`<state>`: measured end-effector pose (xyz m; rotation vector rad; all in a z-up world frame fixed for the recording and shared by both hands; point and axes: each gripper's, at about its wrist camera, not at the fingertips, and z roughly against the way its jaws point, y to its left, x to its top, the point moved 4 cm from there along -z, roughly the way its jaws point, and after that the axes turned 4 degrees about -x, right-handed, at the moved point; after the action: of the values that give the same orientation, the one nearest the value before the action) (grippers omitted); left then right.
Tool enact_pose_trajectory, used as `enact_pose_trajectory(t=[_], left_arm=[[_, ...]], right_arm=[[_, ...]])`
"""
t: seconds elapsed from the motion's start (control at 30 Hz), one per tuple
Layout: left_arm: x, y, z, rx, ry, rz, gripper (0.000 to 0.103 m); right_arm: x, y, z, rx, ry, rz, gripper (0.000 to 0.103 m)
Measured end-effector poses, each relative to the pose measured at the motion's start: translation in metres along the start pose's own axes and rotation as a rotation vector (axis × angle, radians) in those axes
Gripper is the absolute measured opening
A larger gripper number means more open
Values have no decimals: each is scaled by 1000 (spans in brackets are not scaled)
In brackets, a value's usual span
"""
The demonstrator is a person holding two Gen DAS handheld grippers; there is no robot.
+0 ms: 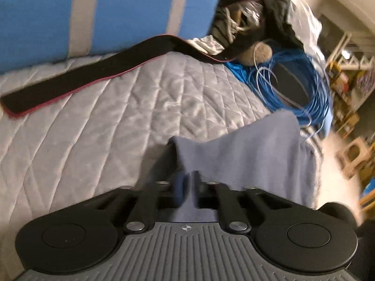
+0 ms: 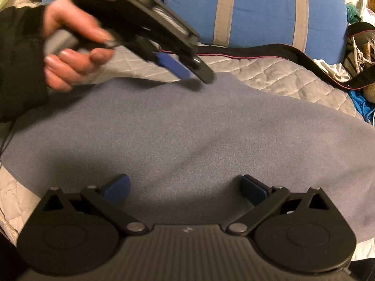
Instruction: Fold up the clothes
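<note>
Left wrist view puts my left gripper [image 1: 187,182] clamped tight on a bunched edge of the grey-blue garment [image 1: 253,154]; the cloth rises in a small peak between the blue pads [image 1: 180,187] and drapes away to the right, toward the bed's right edge. In the right wrist view I see that same left gripper [image 2: 187,70] from outside, held in a hand [image 2: 70,53] with a dark sleeve, its tips pinching the garment's [image 2: 199,135] far edge near the middle of the bed [image 2: 281,75].

My right gripper [image 2: 185,187] stands wide open with nothing between its pads, hovering just over the near part of the garment; I cannot tell whether it touches the fabric.

The garment looks like soft, matte fleece, spread mostly flat across the quilted grey bedcover with a few shallow wrinkles, reaching close to the near edge.

Beyond it a black strap with red piping [image 1: 82,77] lies along the far side of the bed, against a blue pillow with grey stripes [image 2: 257,7]. A coil of blue cable [image 1: 295,86] sits by the right edge.
</note>
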<state>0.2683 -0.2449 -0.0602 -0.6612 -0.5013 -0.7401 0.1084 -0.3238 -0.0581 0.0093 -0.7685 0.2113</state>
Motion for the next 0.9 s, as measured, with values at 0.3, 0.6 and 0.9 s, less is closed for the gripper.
enact_pose_trajectory(t=[0.3,0.6,0.9], left_arm=[[-31,-77,12,60,25,-348,3],[1,-26,3,-59,-6,-70,49],[20,37,-40,-335,67,286,50]], right_arm=[[0,1,0,3,-1,3,103],[0,1,1,7,-1,3,103],[1,0,0,13,-2,5,103]])
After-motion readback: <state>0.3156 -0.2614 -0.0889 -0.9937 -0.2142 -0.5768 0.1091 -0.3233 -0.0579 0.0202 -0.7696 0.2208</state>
